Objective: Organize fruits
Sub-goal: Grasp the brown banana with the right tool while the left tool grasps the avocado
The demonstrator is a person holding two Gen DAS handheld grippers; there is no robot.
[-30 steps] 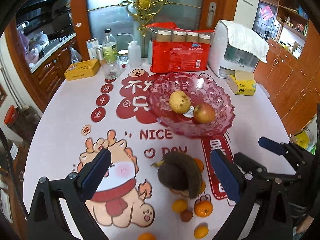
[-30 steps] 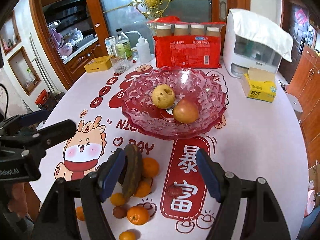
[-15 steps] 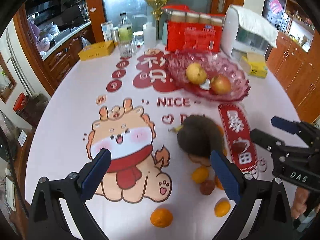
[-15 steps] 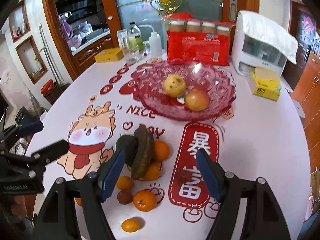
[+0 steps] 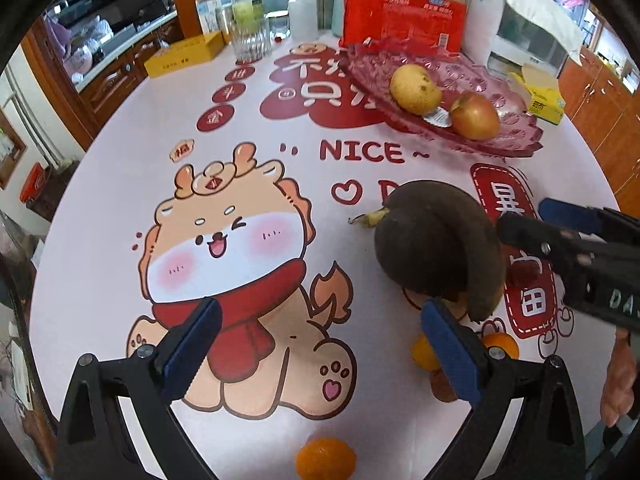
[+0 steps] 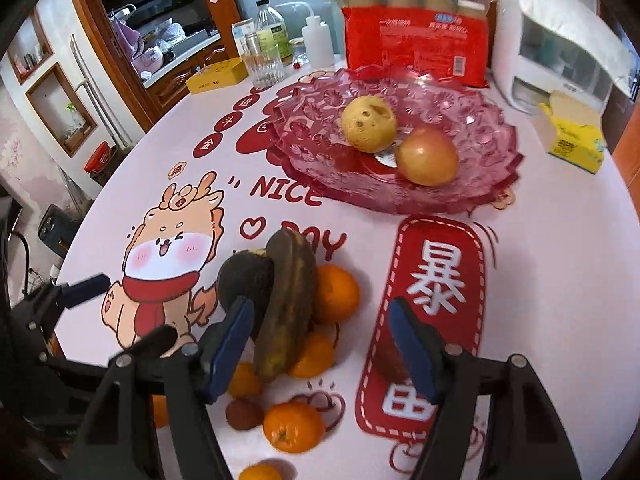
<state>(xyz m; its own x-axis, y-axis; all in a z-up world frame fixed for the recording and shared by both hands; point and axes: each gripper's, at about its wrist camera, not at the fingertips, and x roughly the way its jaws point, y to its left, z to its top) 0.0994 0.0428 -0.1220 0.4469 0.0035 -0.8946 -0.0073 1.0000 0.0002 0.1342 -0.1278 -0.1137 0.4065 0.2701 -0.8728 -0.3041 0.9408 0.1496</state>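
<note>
on the printed tablecloth (image 6: pixel 540 280) the left gripper (image 5: pixel 316 344) tilts steeply down, jaws wide and holding nothing, above the cartoon dragon. beside it the blackened banana (image 6: pixel 288 304) lies across a heap of oranges (image 6: pixel 334 294), long axis running from the near edge toward the pink glass bowl (image 6: pixel 480 148), stem end far. the right gripper (image 6: pixel 322 344), also pitched down, is closing around the banana's near end without pressing it.

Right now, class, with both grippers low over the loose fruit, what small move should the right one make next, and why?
Probably ease the right gripper down over the blackened banana. Its jaws are closing with nothing pinched yet, the banana lies partly between them atop the oranges, and the pink bowl holds only two fruits.
</note>
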